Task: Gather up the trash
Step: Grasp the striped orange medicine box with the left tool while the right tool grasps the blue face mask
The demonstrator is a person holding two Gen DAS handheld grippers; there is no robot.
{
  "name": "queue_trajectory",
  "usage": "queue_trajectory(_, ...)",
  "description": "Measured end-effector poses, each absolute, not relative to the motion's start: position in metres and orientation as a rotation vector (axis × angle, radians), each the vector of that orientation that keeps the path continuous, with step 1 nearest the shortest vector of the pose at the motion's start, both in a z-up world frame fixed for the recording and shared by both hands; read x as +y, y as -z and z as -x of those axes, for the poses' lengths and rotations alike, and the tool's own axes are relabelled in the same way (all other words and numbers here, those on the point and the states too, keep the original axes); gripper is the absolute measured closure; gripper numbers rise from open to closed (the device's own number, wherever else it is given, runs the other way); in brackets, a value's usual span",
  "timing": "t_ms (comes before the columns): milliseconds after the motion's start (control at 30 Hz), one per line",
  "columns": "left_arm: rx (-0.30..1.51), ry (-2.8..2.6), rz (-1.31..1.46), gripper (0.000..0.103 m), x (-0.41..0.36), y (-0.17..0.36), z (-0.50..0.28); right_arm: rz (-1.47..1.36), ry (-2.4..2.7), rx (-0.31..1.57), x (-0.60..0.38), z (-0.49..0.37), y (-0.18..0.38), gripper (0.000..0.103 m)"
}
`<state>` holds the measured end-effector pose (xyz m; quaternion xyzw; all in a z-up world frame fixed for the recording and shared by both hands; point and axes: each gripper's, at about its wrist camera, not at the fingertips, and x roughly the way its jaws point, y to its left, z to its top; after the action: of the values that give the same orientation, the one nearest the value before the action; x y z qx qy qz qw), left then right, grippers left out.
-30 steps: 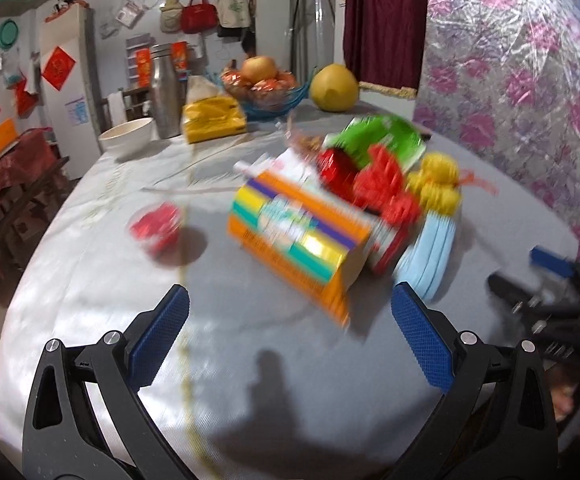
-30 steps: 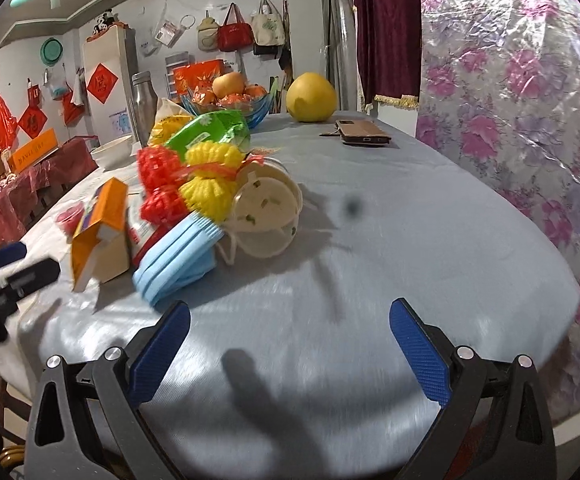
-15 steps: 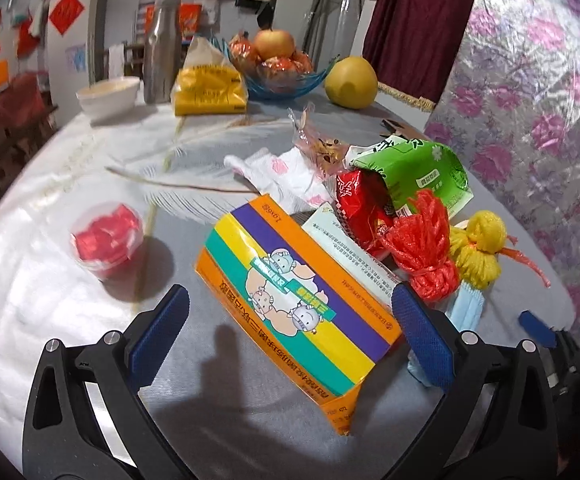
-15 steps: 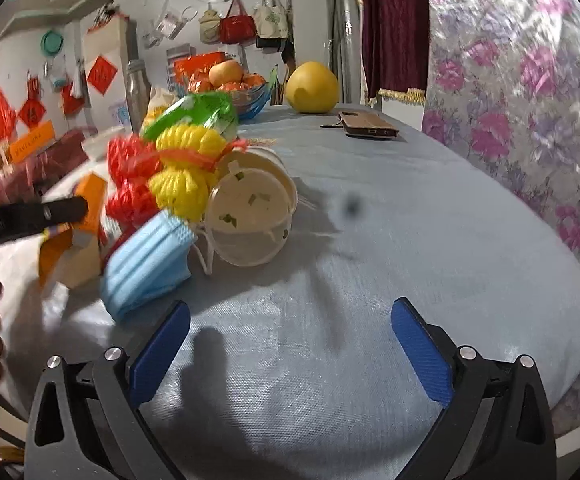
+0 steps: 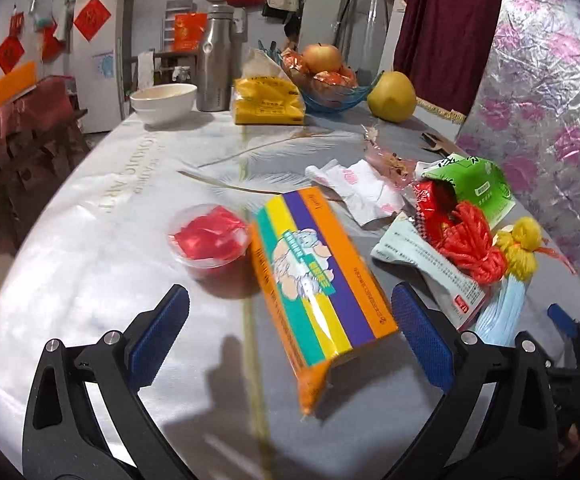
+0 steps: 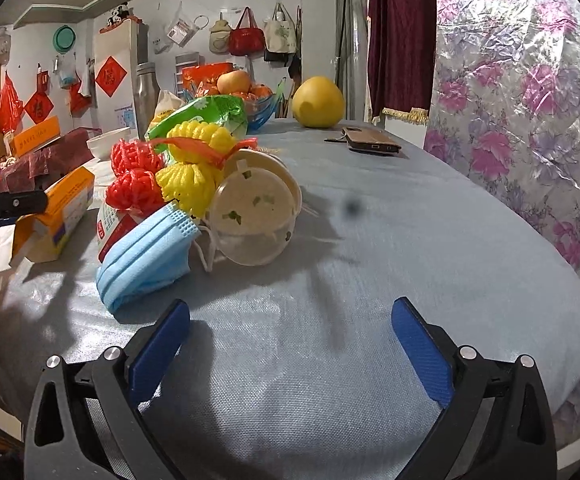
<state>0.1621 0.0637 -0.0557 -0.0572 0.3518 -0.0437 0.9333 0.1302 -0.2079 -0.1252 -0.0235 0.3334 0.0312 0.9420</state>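
Left hand-held gripper [image 5: 290,328] jaws spread wide, holding nothing; right hand-held gripper [image 6: 290,334] likewise.

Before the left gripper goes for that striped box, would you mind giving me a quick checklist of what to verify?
1. Left gripper open: ok.
2. Striped box lined up between the fingers: ok, near end sits between them.
3. Red-filled plastic cup clear of the box: not ok, it touches or nearly touches the far left corner.
4. Right gripper open and empty: ok.
5. Bin for the trash: cannot tell, none in view.
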Motion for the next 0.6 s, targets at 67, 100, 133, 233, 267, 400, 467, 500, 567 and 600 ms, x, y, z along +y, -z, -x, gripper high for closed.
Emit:
queue_trajectory(67, 0.731, 0.139, 0.104, 0.006, 0.055, 0.055, -0.161, 0.049, -0.062, 0.682, -0.207, -0.130, 0.125, 0.004)
queue_trajectory(100, 0.734, 0.169, 0.084, 0.006, 0.049, 0.055, -0.163, 0.048, -0.062, 0.686, -0.207, -0.130, 0.124, 0.004)
queue_trajectory(133, 0.732, 0.183, 0.052, 0.006, 0.040, 0.056, -0.166, 0.047, -0.063, 0.691, -0.206, -0.130, 0.124, 0.004)
queue_trajectory(233, 0.759, 0.157, 0.025, 0.006, 0.030, 0.066, -0.180, -0.013, -0.125, 0.699, -0.207, -0.124, 0.119, 0.005)
queue_trajectory(267, 0.777, 0.160, 0.048, 0.006, 0.031, 0.070, -0.185, -0.047, -0.152, 0.695, -0.208, -0.121, 0.116, 0.005)
queue_trajectory(400, 0.759, 0.145, 0.150, 0.012, 0.049, 0.068, -0.188, -0.109, -0.254, 0.687, -0.203, -0.118, 0.106, 0.005)
queue_trajectory(467, 0.762, 0.137, 0.144, 0.031, 0.052, 0.069, -0.189, -0.116, -0.287, 0.690, -0.197, -0.120, 0.104, 0.010)
queue_trajectory(500, 0.766, 0.151, 0.156, 0.033, 0.054, 0.070, -0.190, -0.132, -0.321, 0.703, -0.192, -0.124, 0.103, 0.014)
queue_trajectory(567, 0.757, 0.149, 0.172, 0.034, 0.055, 0.070, -0.189, -0.172, -0.372, 0.736, -0.187, -0.134, 0.105, 0.020)
queue_trajectory(600, 0.754, 0.147, 0.160, 0.034, 0.053, 0.070, -0.188, -0.199, -0.393, 0.758, -0.184, -0.142, 0.107, 0.024)
